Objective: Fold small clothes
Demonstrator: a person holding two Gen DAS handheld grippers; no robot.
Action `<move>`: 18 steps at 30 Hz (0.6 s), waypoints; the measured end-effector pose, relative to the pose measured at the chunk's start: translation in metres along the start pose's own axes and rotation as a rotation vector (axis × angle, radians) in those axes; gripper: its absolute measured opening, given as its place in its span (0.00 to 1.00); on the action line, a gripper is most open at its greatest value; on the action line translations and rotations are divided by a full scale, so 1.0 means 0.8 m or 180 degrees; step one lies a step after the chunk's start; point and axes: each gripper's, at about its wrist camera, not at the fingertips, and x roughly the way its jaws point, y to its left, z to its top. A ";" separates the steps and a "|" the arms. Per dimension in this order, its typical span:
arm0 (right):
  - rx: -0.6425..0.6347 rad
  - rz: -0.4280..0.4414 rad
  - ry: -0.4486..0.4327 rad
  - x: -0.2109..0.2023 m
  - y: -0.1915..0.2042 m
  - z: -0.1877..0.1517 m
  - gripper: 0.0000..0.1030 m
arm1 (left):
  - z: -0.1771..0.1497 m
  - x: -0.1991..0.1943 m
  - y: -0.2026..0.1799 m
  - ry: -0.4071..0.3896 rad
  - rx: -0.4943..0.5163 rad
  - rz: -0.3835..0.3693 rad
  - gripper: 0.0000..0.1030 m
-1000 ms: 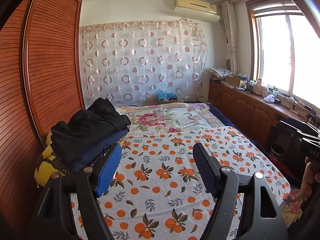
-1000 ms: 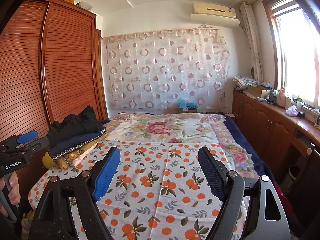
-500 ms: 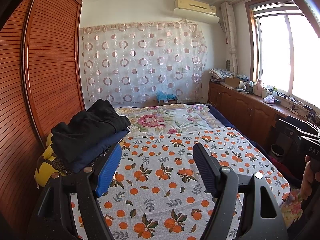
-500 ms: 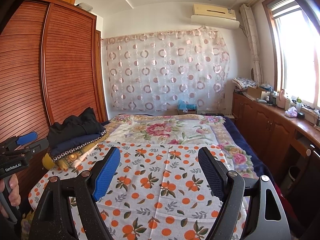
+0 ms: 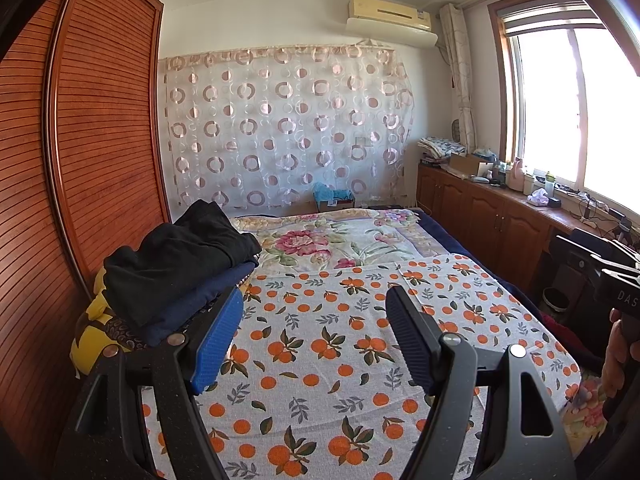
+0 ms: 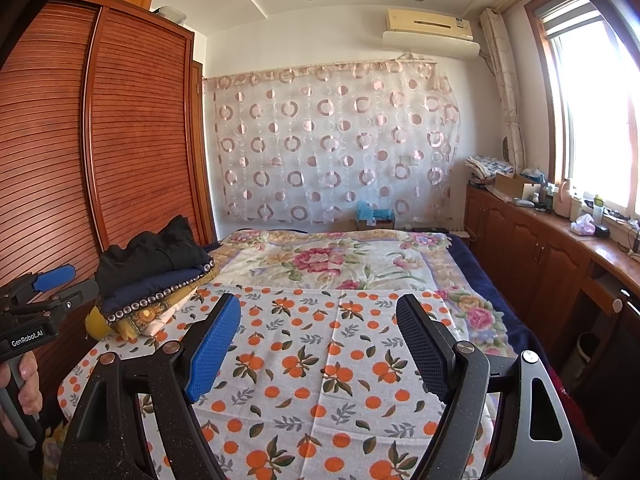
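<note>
One bed point(image 5: 360, 360), spread with two covers: one orange-print sheet point(image 5: 340, 344) and one floral quilt point(image 5: 340, 244). One pile of folded clothes point(image 5: 172, 276), at least four garments deep. Two grippers point(image 5: 314, 340) point(image 6: 318, 344), one air conditioner point(image 5: 390, 16), one circle-print curtain point(image 5: 288, 128).

bed point(image 5: 500, 276) | orange-print sheet point(image 5: 328, 344) | clothes pile point(image 5: 172, 276) at left edge
</note>
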 end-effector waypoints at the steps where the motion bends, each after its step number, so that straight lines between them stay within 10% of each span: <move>1: 0.0000 -0.0002 0.0000 0.000 0.000 0.000 0.79 | 0.000 0.000 0.000 -0.0001 0.0000 0.0004 0.72; 18: -0.0006 0.0002 -0.0020 0.000 -0.003 -0.002 0.79 | 0.008 -0.007 0.002 -0.0059 -0.0032 0.0068 0.72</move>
